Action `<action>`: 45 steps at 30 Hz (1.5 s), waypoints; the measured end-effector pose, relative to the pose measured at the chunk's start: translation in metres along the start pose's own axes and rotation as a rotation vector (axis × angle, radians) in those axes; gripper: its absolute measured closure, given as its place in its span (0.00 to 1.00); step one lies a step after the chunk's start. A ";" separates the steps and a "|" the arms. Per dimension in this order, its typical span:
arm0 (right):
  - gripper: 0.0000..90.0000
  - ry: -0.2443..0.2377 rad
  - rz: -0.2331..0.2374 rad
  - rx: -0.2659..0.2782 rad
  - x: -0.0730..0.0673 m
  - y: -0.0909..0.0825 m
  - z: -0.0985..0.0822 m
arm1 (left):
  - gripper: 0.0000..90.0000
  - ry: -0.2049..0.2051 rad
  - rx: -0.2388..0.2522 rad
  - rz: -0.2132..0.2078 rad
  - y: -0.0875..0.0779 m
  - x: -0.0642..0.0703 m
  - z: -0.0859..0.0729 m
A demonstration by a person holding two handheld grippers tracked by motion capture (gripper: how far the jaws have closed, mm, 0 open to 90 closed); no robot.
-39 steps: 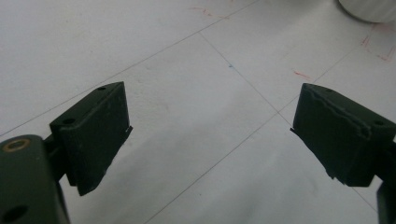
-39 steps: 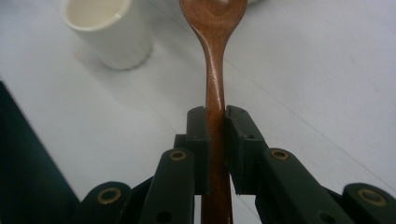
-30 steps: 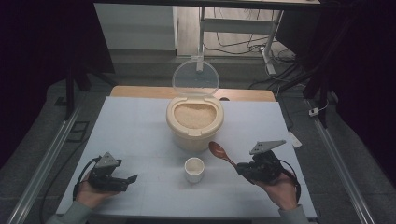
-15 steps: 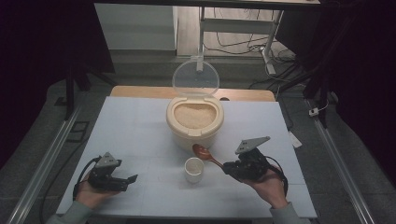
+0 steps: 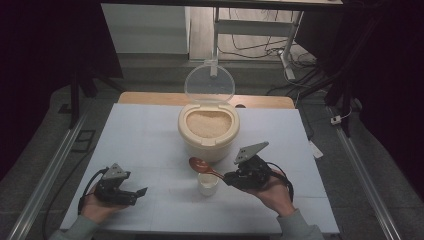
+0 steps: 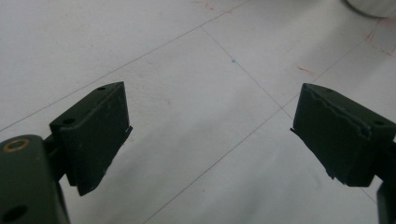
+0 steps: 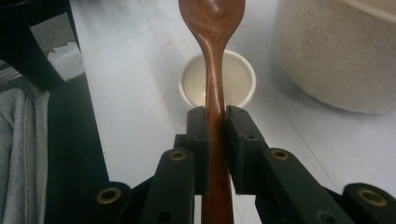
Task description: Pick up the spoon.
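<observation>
My right gripper (image 5: pixel 227 177) (image 7: pixel 215 116) is shut on the handle of a brown wooden spoon (image 5: pixel 202 167) (image 7: pixel 214 56). The spoon's bowl hangs above and just left of a small white cup (image 5: pixel 208 184) (image 7: pixel 217 84), which stands in front of a cream container (image 5: pixel 208 131) (image 7: pixel 345 51) of rice with its clear lid (image 5: pixel 209 83) tipped up. The spoon's bowl looks bare. At the table's near left, my left gripper (image 5: pixel 140 192) (image 6: pixel 210 135) rests low over the white tabletop (image 5: pixel 145 145) (image 6: pixel 187 70), its jaws open with nothing between them.
A wooden board (image 5: pixel 150 98) edges the table's far side. Metal rails (image 5: pixel 47 175) run along both sides on the floor. Cables (image 5: pixel 265 47) and a stand lie beyond the table. A small white tag (image 5: pixel 315 149) sits at the right edge.
My right gripper has carried the spoon leftwards, from right of the cup to above it. The left gripper has not moved.
</observation>
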State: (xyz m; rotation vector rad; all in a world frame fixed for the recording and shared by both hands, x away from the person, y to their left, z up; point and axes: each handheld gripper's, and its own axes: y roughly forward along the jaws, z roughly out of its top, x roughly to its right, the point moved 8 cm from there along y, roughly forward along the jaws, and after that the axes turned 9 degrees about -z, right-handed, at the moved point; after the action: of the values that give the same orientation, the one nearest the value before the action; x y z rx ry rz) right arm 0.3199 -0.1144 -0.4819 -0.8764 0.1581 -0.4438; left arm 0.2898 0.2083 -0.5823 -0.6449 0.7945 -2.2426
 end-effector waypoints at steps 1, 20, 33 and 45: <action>0.88 -0.008 0.003 0.000 0.000 0.001 0.001 | 0.12 0.001 0.000 0.000 0.000 0.000 0.000; 0.88 -0.047 0.015 -0.001 -0.004 0.008 0.006 | 0.12 0.048 0.047 -0.072 -0.011 0.013 0.031; 0.89 -0.092 0.025 -0.008 -0.012 0.013 0.012 | 0.13 0.296 0.058 -0.206 -0.018 0.085 0.107; 0.88 -0.145 0.040 -0.016 -0.022 0.021 0.015 | 0.21 0.454 -0.087 -0.310 0.011 0.124 0.136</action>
State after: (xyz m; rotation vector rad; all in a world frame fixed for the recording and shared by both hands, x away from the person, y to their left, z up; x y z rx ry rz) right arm 0.3118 -0.0822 -0.4899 -0.9166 0.0460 -0.3410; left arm 0.2980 0.0640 -0.4677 -0.3108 1.0756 -2.6998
